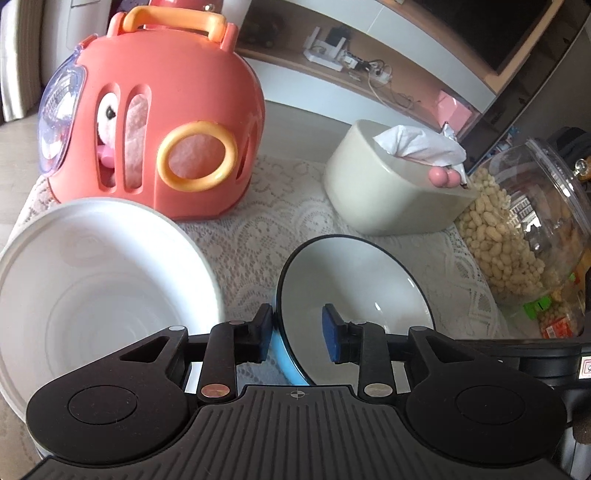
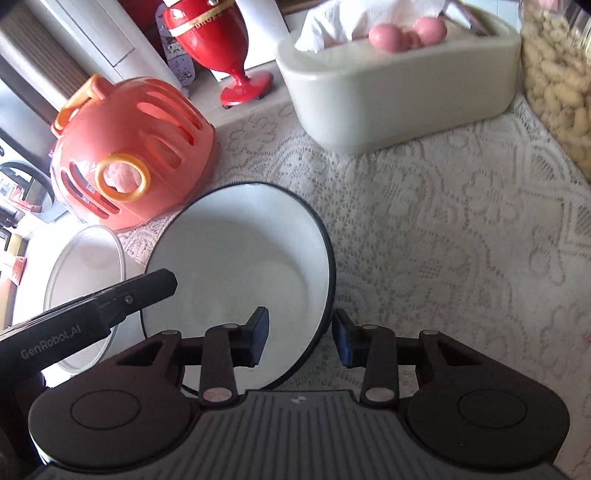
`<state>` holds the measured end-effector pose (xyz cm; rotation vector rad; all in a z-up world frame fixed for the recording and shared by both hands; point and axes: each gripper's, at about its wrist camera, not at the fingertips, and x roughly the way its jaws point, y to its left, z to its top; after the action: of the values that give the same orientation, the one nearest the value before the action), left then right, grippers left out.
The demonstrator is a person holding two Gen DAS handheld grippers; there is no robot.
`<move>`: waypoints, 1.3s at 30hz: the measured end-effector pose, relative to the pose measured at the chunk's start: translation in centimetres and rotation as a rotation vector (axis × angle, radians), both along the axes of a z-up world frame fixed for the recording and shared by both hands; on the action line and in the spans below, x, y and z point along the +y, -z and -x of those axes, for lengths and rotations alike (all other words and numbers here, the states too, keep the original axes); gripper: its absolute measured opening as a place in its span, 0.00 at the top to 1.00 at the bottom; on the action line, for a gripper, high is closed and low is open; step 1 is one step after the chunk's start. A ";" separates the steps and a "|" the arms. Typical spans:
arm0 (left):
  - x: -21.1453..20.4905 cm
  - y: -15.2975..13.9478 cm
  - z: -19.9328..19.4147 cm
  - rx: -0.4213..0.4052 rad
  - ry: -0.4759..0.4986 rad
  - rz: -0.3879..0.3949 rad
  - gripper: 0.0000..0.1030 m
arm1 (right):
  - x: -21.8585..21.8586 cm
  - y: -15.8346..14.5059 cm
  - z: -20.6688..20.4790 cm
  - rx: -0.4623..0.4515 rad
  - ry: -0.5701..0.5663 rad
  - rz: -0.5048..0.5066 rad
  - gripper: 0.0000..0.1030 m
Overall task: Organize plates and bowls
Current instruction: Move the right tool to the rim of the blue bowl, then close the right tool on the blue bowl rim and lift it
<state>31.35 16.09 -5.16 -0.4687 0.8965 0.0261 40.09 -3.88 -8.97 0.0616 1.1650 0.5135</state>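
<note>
We read "GenRobot.AI" in pale letters along the black arm of the left gripper (image 2: 157,286), seen in the right wrist view. The red goblet (image 2: 210,33) carries gold lettering on its band, too small and blurred for us to make out.

**Surfaces on my table**

I see a glossy enamel-looking bowl (image 2: 240,258), a smooth matt white plastic basin (image 1: 92,280), open-weave lace tablecloth (image 2: 443,229), a shiny coral plastic carrier (image 1: 166,110) (fuzzy plush inside), and crumpled tissue paper (image 1: 417,144).
</note>
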 end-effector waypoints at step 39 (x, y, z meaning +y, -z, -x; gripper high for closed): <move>-3.0 5.0 -1.9 0.107 0.075 0.123 0.69 | -2.4 3.4 -2.2 0.063 0.041 0.014 0.61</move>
<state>33.26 13.08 -10.16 -0.5516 1.0239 -0.0739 42.28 -6.30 -12.37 0.0895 1.2269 0.4698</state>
